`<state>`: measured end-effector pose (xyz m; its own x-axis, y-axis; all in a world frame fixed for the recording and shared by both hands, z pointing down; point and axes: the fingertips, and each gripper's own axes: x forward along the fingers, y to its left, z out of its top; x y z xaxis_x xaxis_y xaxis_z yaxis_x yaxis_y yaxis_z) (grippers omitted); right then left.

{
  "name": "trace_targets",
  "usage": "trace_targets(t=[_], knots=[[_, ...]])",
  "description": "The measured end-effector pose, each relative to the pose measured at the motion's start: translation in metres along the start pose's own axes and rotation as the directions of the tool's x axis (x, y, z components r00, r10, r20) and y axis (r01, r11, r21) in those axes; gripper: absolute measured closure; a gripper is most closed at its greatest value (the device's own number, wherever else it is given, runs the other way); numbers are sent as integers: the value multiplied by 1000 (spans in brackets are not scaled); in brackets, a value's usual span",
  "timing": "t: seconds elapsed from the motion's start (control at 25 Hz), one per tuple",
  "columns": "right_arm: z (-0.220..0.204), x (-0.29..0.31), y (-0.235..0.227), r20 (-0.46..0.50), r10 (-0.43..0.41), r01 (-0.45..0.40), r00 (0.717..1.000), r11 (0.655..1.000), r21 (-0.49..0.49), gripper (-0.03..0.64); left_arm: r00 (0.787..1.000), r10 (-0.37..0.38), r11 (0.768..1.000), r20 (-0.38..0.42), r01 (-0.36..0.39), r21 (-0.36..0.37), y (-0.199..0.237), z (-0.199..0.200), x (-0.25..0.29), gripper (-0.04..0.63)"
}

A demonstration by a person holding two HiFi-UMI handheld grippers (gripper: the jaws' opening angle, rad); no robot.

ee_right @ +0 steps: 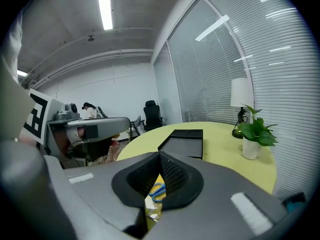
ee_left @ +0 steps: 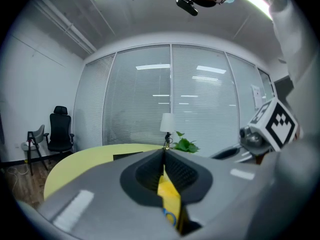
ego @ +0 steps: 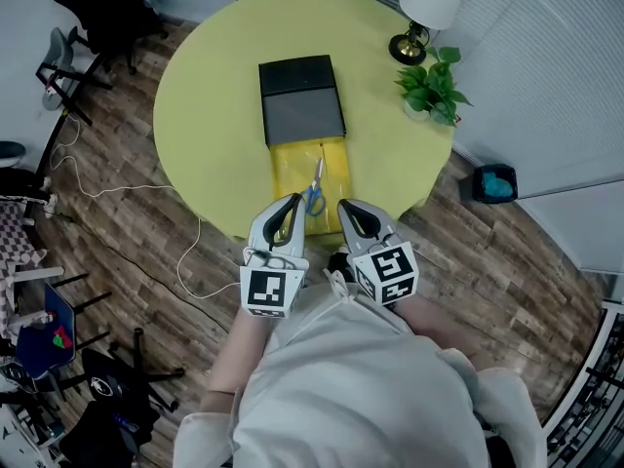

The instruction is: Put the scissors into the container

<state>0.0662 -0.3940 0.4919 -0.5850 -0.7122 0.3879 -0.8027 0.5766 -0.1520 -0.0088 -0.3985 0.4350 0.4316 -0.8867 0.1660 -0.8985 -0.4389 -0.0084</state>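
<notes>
The scissors (ego: 316,189), silver blades with blue handles, lie inside the open yellow container (ego: 289,164) near the front edge of the round yellow table (ego: 205,96). A black lid (ego: 300,98) lies on the container's far end. My left gripper (ego: 295,201) hovers at the container's near left corner, jaws shut and empty. On the near right, my right gripper (ego: 343,205) is also shut with nothing in it. The scissors' blue handles (ee_right: 157,190) show below the closed jaws in the right gripper view, and a blue handle (ee_left: 170,216) shows the same way in the left gripper view.
A table lamp (ego: 429,8) and a potted plant (ego: 431,86) stand at the table's far right. A white cable (ego: 146,188) trails over the wooden floor at left. Black chairs (ego: 97,8) stand beyond the table, and a blue bin (ego: 495,183) sits at right.
</notes>
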Motion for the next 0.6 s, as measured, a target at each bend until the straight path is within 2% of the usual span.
trace_targets(t=[0.2,0.4,0.6], knots=[[-1,-1,4,-5,4,-4,1000,1000,-17,618,1000,8,1000,14,-8,-4,1,7,-2,588],[-1,-2,2,-10,-8,8,1000,1000,-12,618,1000,13,1000,-6,-13,-6,4,0,-4,588],[-2,-3,-1,-20,-11,11,1000,1000,-11,618,999,30,999,-13,-29,17,1,2,-2,588]])
